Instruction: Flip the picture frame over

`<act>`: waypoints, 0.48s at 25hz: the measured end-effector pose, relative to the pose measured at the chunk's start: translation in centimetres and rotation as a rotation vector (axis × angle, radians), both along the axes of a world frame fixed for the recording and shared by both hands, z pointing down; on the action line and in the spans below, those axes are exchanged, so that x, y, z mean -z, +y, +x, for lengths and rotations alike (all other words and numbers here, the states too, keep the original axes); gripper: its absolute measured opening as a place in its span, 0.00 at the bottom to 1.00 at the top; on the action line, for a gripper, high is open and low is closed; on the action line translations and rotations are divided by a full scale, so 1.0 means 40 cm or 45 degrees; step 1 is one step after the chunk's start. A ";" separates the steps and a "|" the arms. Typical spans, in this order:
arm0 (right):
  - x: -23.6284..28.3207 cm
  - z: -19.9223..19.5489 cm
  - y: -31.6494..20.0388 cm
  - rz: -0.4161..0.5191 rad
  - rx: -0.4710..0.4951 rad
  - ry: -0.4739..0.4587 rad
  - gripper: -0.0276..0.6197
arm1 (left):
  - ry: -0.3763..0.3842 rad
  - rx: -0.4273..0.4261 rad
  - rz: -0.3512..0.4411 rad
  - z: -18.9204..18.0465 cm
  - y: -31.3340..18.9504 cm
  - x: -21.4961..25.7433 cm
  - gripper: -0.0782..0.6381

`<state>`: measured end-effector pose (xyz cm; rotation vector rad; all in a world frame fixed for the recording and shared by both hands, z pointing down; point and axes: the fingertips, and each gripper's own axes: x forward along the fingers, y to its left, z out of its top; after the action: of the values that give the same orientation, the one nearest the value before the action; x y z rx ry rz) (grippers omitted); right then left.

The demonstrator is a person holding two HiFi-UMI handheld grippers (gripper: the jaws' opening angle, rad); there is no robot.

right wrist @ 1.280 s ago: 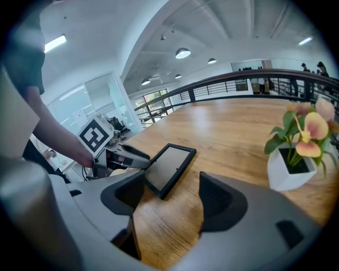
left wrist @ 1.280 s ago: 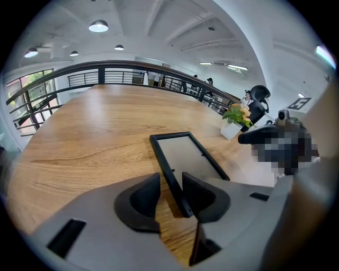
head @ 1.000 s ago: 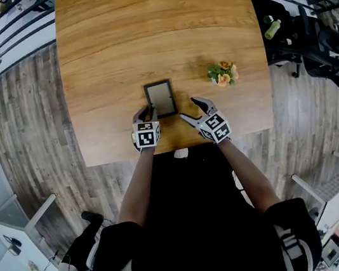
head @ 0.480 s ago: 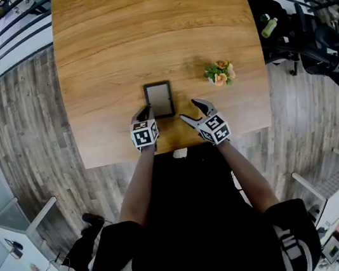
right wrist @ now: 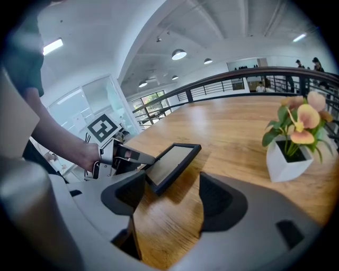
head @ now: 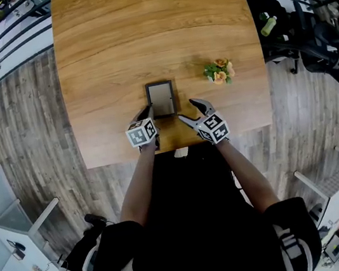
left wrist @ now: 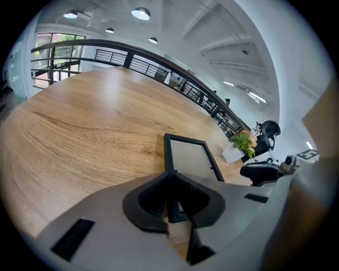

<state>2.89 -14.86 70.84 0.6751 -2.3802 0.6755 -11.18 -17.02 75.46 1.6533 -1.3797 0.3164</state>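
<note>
A small black picture frame (head: 161, 98) lies near the front edge of the wooden table (head: 105, 59). My left gripper (head: 147, 111) is shut on the frame's near left edge, its jaws having just been closing on it. In the left gripper view the thin black edge (left wrist: 170, 159) stands pinched between the pads. The right gripper view shows the frame (right wrist: 172, 163) tilted, its gripped side raised off the wood, with the left gripper (right wrist: 130, 155) on it. My right gripper (head: 190, 110) hovers open just right of the frame, nothing between its fingers (right wrist: 213, 198).
A small white pot of orange flowers (head: 220, 73) stands on the table to the right of the frame, also in the right gripper view (right wrist: 290, 151). The table's front edge (head: 178, 146) runs just behind both grippers. Chairs and a green bottle (head: 268, 26) are off to the right.
My left gripper has closed on the frame's edge and rolled. The frame's gripped side has come up a little off the table. The right gripper has stayed put, still open.
</note>
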 end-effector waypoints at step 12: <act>-0.011 -0.078 0.021 -0.200 -0.098 -0.217 0.51 | 0.151 -0.005 0.153 0.015 0.003 0.061 0.19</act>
<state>-0.22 -14.02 71.27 0.6672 -2.4321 0.9771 -10.60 -16.90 73.01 1.7442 -1.3285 0.1377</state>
